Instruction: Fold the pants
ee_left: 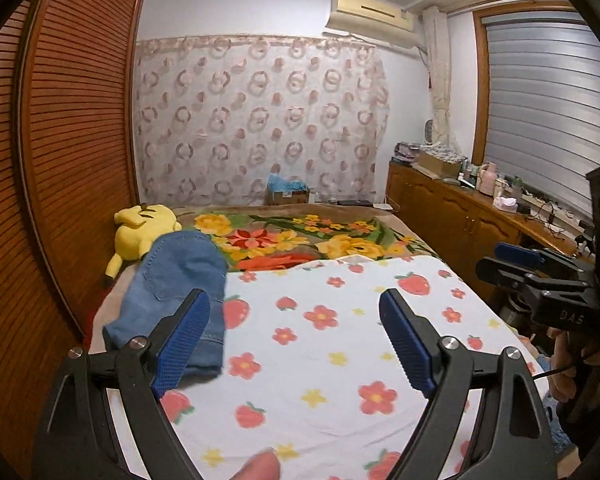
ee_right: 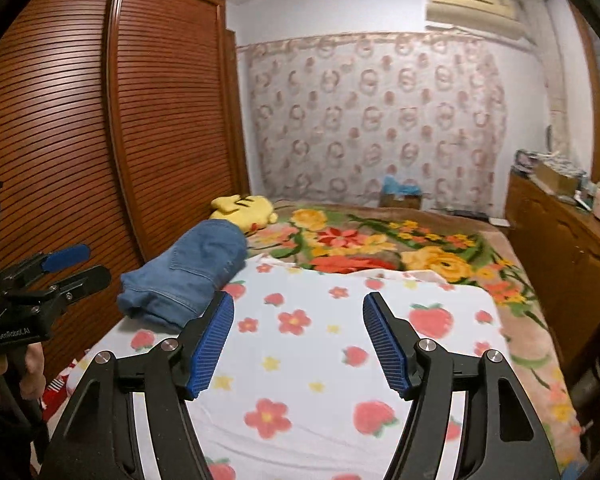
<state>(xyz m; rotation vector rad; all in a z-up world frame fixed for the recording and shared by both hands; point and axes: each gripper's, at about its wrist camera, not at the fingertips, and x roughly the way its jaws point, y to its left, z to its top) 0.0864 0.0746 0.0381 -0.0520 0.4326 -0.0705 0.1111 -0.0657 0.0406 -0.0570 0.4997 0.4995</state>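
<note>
Blue denim pants (ee_left: pixel 180 280) lie folded in a compact bundle at the left edge of the bed, partly on the white strawberry-print sheet (ee_left: pixel 320 340). They also show in the right wrist view (ee_right: pixel 188 276). My left gripper (ee_left: pixel 296 304) is open and empty, held above the sheet just right of the pants. My right gripper (ee_right: pixel 298 308) is open and empty above the sheet, right of the pants. Each gripper appears in the other's view: the right one (ee_left: pixel 512 260) at the right edge, the left one (ee_right: pixel 72 264) at the left edge.
A yellow plush toy (ee_left: pixel 140 228) lies behind the pants. A floral blanket (ee_left: pixel 300 240) covers the far bed. A brown slatted wardrobe (ee_left: pixel 60 160) stands left. A cluttered wooden cabinet (ee_left: pixel 460 208) runs along the right. A cardboard box (ee_left: pixel 288 196) sits beyond the bed.
</note>
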